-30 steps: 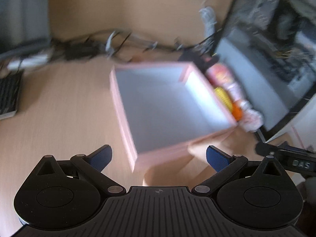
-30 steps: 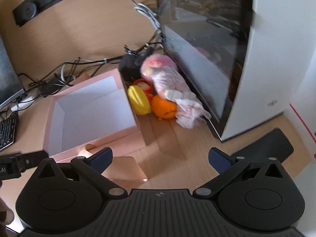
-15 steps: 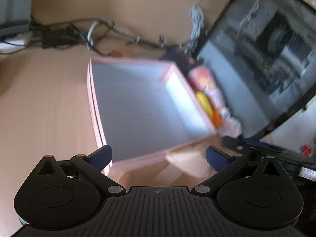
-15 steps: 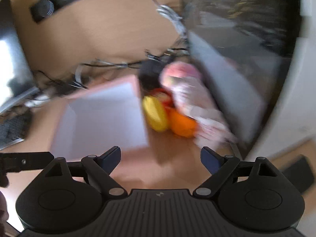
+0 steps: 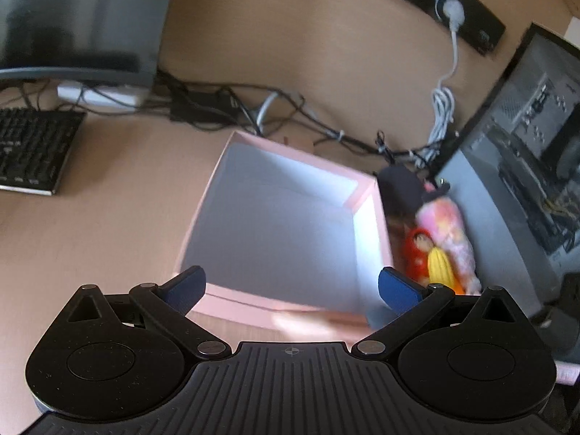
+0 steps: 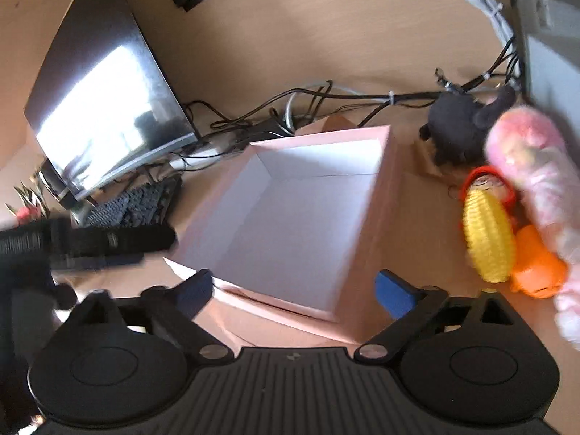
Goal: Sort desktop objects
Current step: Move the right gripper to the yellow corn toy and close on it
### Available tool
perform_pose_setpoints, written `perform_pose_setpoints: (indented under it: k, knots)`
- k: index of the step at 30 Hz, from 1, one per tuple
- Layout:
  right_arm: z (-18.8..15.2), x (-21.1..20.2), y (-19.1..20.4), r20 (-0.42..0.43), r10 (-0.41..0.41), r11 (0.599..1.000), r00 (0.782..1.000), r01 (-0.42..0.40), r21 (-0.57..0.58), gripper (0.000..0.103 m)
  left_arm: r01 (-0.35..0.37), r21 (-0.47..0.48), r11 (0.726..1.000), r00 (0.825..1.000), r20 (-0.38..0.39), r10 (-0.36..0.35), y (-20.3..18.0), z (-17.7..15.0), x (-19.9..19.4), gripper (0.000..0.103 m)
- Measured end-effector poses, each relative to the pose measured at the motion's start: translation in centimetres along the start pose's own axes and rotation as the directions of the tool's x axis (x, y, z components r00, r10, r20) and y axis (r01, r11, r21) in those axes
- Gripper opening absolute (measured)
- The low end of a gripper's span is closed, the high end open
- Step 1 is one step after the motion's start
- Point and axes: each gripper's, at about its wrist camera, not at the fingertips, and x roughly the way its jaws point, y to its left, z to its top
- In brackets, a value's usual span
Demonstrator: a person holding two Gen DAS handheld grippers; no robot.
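An empty pink box (image 5: 362, 195) (image 6: 388, 166) with a white inside sits on the wooden desk. To its right lie a pink plush (image 6: 536, 166) (image 5: 449, 228), a yellow corn toy (image 6: 487, 232) (image 5: 440, 264), a red doll (image 6: 489, 181) (image 5: 417, 250), an orange toy (image 6: 536, 268) and a dark plush (image 6: 456, 123) (image 5: 402, 185). My left gripper (image 5: 291, 284) is open over the box's near edge, holding nothing. My right gripper (image 6: 293, 290) is open above the box's near side, also holding nothing. The left gripper's body (image 6: 90, 243) shows at the left of the right wrist view.
A monitor (image 6: 101, 108) and a black keyboard (image 5: 32, 148) (image 6: 134, 203) stand at the left. Tangled cables (image 5: 275, 112) (image 6: 326, 98) run behind the box. A computer case (image 5: 525, 181) stands at the right, close behind the toys. A power strip (image 5: 456, 11) is on the back wall.
Both views have swung: the right wrist view turned left, so the box now fills its centre and the toys sit at its right edge. The left gripper rose and turned toward the keyboard side.
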Motion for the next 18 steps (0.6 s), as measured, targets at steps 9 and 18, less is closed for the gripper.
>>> perform_pose_setpoints:
  k: [9, 18]
  knots:
    - [-6.2, -5.4, -7.7, -0.087, -0.136, 0.944, 0.987, 0.156, 0.292, 0.103, 0.224, 0.109, 0.968, 0.968, -0.143, -0.208, -6.3, -1.4, 2.9, 0.103]
    - [-8.5, -6.0, -9.8, -0.054, -0.123, 0.891, 0.991, 0.135, 0.434, 0.103, 0.308, 0.18, 0.934, 0.931, -0.26, -0.257, -10.8, -1.8, 5.6, 0.103]
